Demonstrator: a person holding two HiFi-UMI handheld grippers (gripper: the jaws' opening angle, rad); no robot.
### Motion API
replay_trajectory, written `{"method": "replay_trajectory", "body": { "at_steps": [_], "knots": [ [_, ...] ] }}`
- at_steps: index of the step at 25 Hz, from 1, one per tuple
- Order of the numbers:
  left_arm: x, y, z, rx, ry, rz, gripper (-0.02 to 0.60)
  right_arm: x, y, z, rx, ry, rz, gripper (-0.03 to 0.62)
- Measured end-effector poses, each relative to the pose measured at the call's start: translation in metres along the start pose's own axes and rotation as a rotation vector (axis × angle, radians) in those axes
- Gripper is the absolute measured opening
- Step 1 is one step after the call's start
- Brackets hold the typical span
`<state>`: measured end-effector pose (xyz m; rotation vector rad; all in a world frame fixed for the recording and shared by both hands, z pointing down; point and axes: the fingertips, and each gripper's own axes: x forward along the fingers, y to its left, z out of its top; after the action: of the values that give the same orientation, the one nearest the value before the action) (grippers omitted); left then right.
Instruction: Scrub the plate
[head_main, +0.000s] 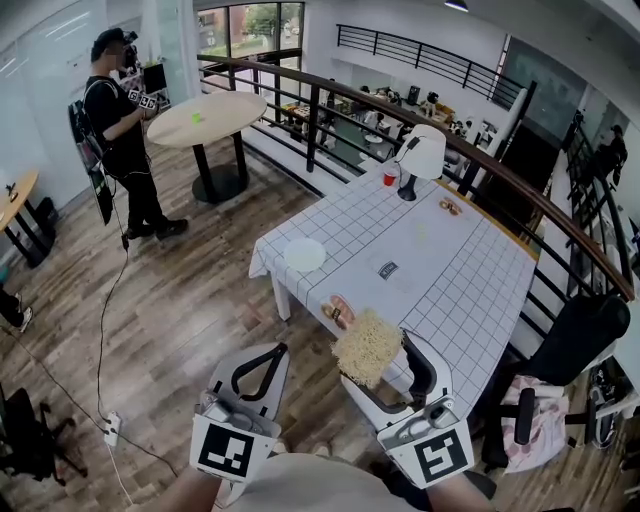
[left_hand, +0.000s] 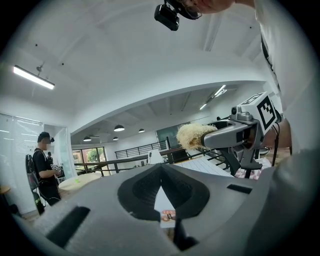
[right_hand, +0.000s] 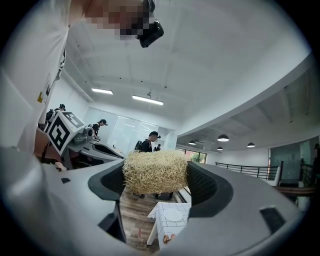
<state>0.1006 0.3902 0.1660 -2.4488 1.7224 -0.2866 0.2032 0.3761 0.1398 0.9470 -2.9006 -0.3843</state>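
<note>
A white plate (head_main: 304, 255) lies near the left edge of the table with the gridded white cloth (head_main: 450, 290); the right gripper view shows this plate (right_hand: 176, 214) small, far below the jaws. My right gripper (head_main: 372, 352) is shut on a straw-coloured fibre scrubber (head_main: 367, 346), held in the air short of the table's near corner. The scrubber (right_hand: 155, 171) fills the gap between the jaws. My left gripper (head_main: 277, 351) hangs beside it over the wooden floor, shut and empty, its tips touching (left_hand: 161, 169).
An orange-pink object (head_main: 338, 310) lies at the table's near corner. A red cup (head_main: 390, 178) and a white lamp (head_main: 420, 155) stand at the far end. A person (head_main: 120, 130) stands by a round table (head_main: 205, 118). An office chair (head_main: 575, 345) is at the right.
</note>
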Motion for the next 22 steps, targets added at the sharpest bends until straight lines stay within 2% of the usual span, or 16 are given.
{"method": "replay_trajectory", "body": {
  "at_steps": [6, 15, 19, 22],
  "knots": [
    [0.01, -0.014, -0.006, -0.006, 0.034, 0.028, 0.011, -0.015, -0.015, -0.017, 0.007, 0.022, 0.023, 0.37],
    [0.014, -0.038, 0.005, -0.001, 0.027, 0.036, 0.012, -0.032, -0.031, -0.044, 0.047, 0.055, 0.031, 0.37],
    [0.014, -0.043, 0.007, 0.023, 0.037, 0.034, 0.011, -0.037, -0.032, -0.05, 0.074, 0.054, 0.039, 0.37],
    [0.008, -0.044, -0.002, 0.003, 0.03, 0.04, 0.011, -0.038, -0.026, -0.059, 0.062, 0.055, 0.04, 0.37]
  ]
}}
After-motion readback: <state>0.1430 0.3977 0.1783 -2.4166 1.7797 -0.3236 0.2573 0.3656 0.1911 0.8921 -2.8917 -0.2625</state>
